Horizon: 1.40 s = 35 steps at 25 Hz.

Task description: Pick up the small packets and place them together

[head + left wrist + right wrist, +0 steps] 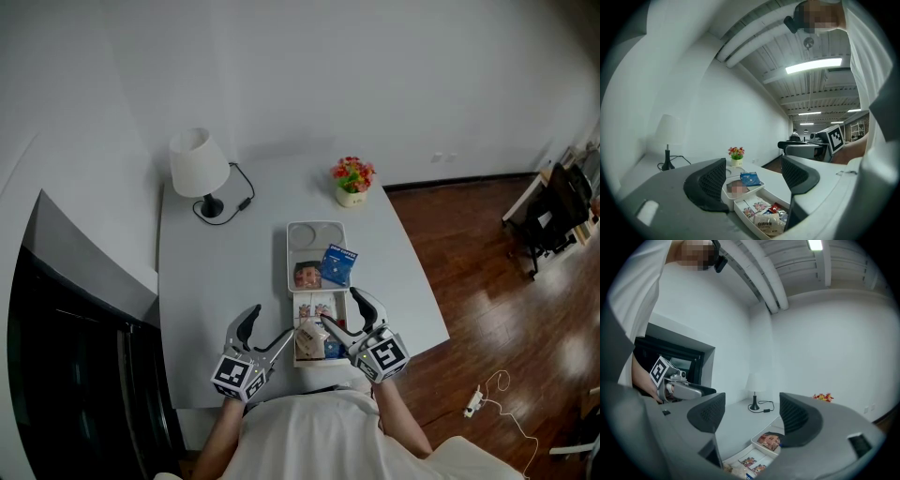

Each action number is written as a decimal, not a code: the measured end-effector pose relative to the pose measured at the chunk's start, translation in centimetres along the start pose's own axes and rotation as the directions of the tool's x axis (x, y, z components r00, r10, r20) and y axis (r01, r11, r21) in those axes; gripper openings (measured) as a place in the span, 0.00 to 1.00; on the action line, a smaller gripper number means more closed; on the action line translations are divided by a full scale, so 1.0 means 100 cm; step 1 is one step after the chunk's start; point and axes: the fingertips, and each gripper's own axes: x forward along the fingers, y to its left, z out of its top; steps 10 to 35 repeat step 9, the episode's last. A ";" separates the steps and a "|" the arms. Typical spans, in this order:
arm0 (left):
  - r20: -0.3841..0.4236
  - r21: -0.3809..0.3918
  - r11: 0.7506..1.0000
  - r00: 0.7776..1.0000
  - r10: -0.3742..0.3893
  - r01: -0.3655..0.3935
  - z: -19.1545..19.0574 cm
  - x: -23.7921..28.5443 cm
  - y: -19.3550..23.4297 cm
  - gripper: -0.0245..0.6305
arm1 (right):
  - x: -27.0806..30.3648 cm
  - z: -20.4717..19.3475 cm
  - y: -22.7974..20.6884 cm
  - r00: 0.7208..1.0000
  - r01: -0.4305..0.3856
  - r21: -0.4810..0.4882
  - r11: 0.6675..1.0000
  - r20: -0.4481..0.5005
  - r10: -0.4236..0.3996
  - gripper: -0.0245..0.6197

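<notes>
The small colourful packets [315, 337] lie heaped in the near white rectangular plastic tray [295, 309], below both grippers, not between either pair of jaws. The left gripper [270, 326] hovers at the tray's left edge and the right gripper [339, 311] over its right edge. Both have their jaws spread and hold nothing. A blue packet [338, 264] lies in the far white tray [305, 239].

the packet [338, 264] in the white tray [305, 234] is blue. the lamp [199, 164] has a white shade and a black base
</notes>
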 end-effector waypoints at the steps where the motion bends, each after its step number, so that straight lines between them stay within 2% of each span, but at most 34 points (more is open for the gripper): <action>1: -0.001 -0.002 1.000 1.000 0.001 -0.001 0.000 0.000 0.000 0.61 | 0.000 0.000 0.000 1.000 -0.002 -0.002 1.000 -0.001 0.002 0.59; 35: -0.017 -0.011 1.000 1.000 -0.004 0.003 -0.006 0.001 -0.004 0.61 | -0.005 -0.005 0.001 1.000 -0.002 0.001 1.000 -0.016 0.002 0.59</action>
